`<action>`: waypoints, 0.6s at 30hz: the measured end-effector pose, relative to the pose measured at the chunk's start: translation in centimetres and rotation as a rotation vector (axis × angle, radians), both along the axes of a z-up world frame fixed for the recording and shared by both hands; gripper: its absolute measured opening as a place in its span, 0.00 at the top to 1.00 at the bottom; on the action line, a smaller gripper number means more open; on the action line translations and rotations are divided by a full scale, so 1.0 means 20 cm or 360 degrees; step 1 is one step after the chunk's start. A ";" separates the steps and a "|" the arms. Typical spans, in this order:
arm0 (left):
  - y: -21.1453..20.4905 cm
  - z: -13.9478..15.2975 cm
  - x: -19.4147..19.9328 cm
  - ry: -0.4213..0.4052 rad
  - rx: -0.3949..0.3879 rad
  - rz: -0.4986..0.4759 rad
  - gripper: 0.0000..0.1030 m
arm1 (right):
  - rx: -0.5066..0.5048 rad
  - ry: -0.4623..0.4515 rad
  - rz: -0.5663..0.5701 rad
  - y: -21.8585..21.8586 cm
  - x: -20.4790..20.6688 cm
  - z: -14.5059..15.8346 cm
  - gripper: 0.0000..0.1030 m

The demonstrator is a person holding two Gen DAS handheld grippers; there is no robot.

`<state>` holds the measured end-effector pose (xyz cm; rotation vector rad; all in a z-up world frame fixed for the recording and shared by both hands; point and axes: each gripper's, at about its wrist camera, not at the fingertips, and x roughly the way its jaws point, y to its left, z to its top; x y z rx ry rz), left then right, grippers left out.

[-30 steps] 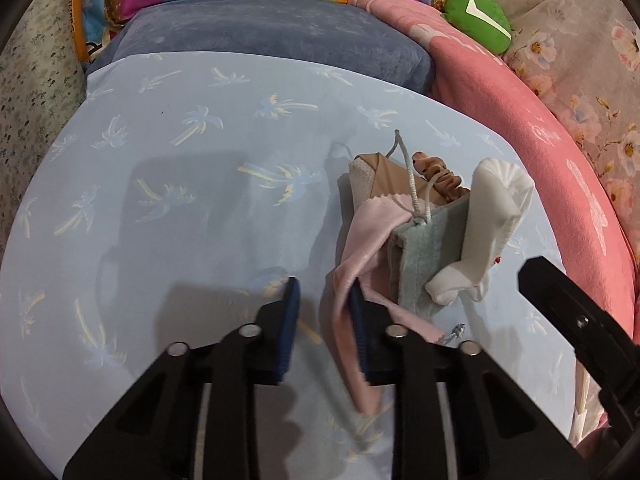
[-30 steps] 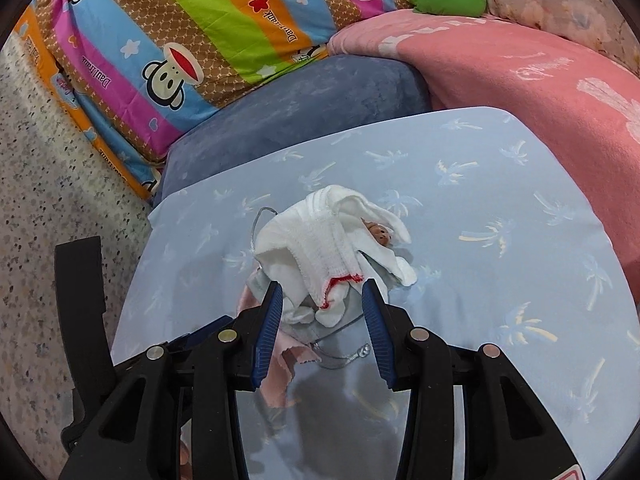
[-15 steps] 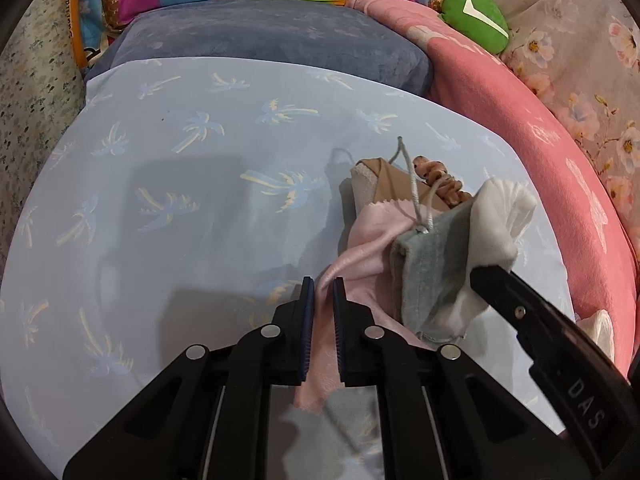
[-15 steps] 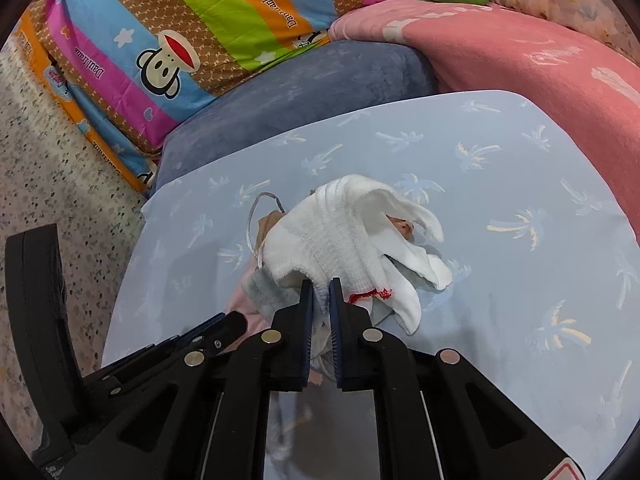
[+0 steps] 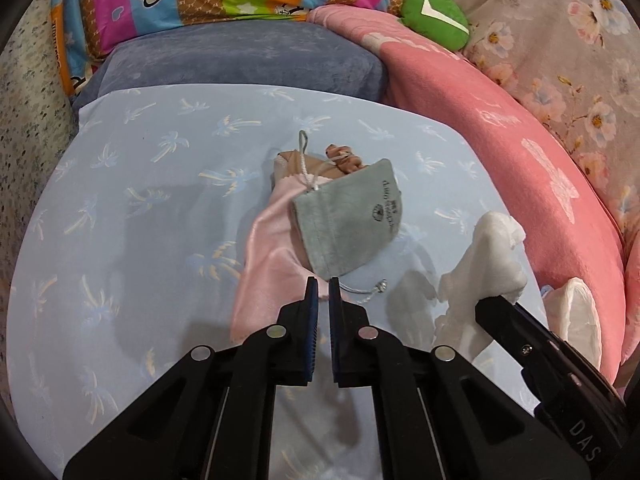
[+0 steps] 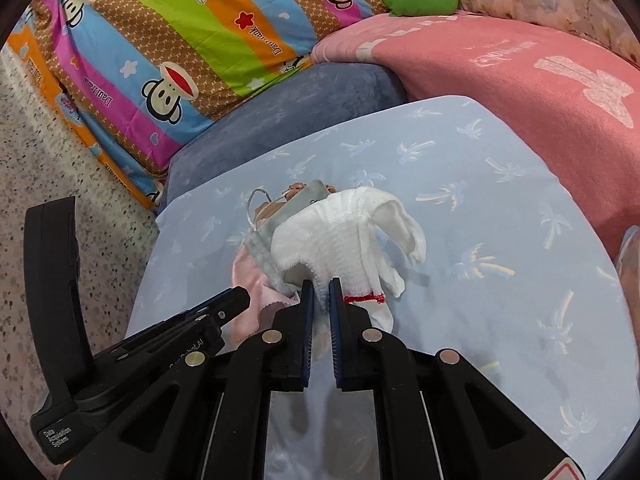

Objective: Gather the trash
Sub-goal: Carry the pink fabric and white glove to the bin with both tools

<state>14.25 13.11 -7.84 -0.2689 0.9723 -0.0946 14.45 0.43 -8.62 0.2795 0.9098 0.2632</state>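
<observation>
Both grippers are clamped already: left gripper (image 5: 323, 280) pinches the pink cloth (image 5: 272, 264) trailing ahead with the pouch (image 5: 352, 220) on it, right gripper (image 6: 319, 282) pinches the glove (image 6: 340, 236) just ahead.

Left gripper (image 5: 323, 292) of matte black plastic, blue ribbed pads, round silver rivets, right gripper (image 6: 319, 294) the same, white "Data Acquisition System" lettering, a red and white sticker corner
</observation>
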 end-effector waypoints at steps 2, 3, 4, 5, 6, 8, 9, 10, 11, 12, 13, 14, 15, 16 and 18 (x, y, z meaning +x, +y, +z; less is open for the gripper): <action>0.02 -0.01 0.00 0.0018 -0.0036 0.0020 0.94 | 0.0009 -0.0008 -0.0007 -0.03 -0.04 0.02 0.92; 0.04 -0.02 0.00 0.0024 -0.0062 0.0020 0.94 | 0.0013 -0.0012 -0.0008 -0.03 -0.05 0.03 0.92; 0.05 -0.03 0.00 0.0035 -0.0072 0.0023 0.93 | 0.0018 -0.0015 -0.0008 -0.03 -0.07 0.04 0.92; 0.07 -0.04 0.01 0.0045 -0.0070 0.0029 0.92 | 0.0021 -0.0016 -0.0008 -0.03 -0.08 0.04 0.92; 0.08 -0.06 0.01 0.0050 -0.0062 0.0038 0.87 | 0.0024 -0.0016 -0.0007 -0.04 -0.09 0.04 0.92; 0.12 -0.09 0.03 0.0066 -0.0043 0.0078 0.69 | 0.0036 -0.0010 -0.0010 -0.03 -0.10 0.03 0.92; 0.13 -0.11 0.04 0.0070 -0.0055 0.0090 0.56 | 0.0041 -0.0005 -0.0011 -0.03 -0.11 0.02 0.92; 0.15 -0.12 0.06 0.0076 -0.0071 0.0105 0.49 | 0.0046 0.0000 -0.0012 -0.03 -0.11 0.01 0.93; 0.17 -0.14 0.07 0.0077 -0.0091 0.0118 0.47 | 0.0050 0.0005 -0.0011 -0.03 -0.10 0.01 0.93; 0.17 -0.15 0.08 0.0081 -0.0109 0.0120 0.46 | 0.0052 0.0011 -0.0009 -0.02 -0.10 0.00 0.93; 0.18 -0.17 0.11 0.0088 -0.0126 0.0114 0.46 | 0.0053 0.0016 -0.0007 -0.01 -0.09 -0.01 0.93; 0.18 -0.18 0.12 0.0092 -0.0129 0.0112 0.45 | 0.0052 0.0020 -0.0006 0.00 -0.08 -0.02 0.93; 0.17 -0.19 0.14 0.0095 -0.0124 0.0111 0.46 | 0.0050 0.0024 -0.0005 0.00 -0.07 -0.02 0.93; 0.17 -0.20 0.15 0.0098 -0.0117 0.0110 0.46 | 0.0049 0.0028 -0.0004 0.01 -0.07 -0.03 0.93; 0.16 -0.22 0.18 0.0108 -0.0115 0.0116 0.47 | 0.0044 0.0038 -0.0004 0.01 -0.06 -0.04 0.93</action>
